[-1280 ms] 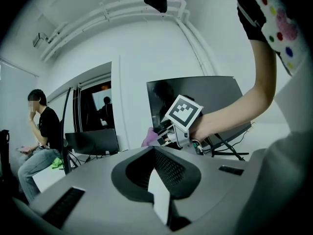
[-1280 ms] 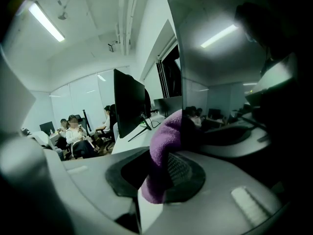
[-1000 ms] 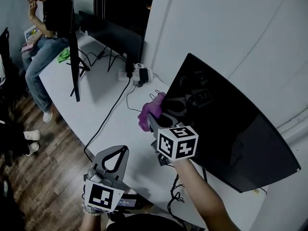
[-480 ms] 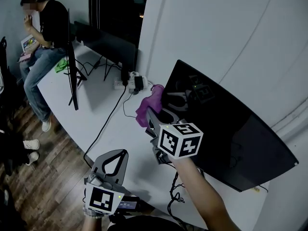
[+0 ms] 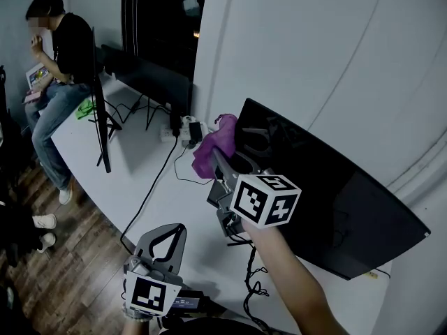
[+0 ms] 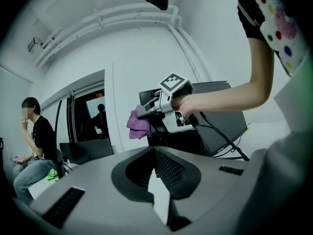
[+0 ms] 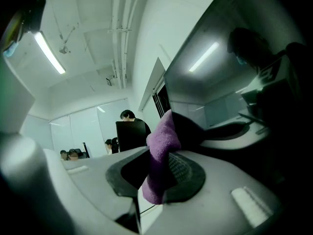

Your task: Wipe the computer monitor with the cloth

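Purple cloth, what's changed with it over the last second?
The right gripper, still shut on the purple cloth, has carried it up along the monitor's left edge, closer to its top corner. The left gripper stayed low near the person, shut and empty, and the monitor looks unmoved.

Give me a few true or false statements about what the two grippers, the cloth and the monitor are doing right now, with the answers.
1. The right gripper is shut on the purple cloth. True.
2. The left gripper holds a second cloth. False: its jaws are together on nothing.
3. The cloth is up by a corner of the monitor. True.
4. The monitor lies flat on the table. False: it stands upright.
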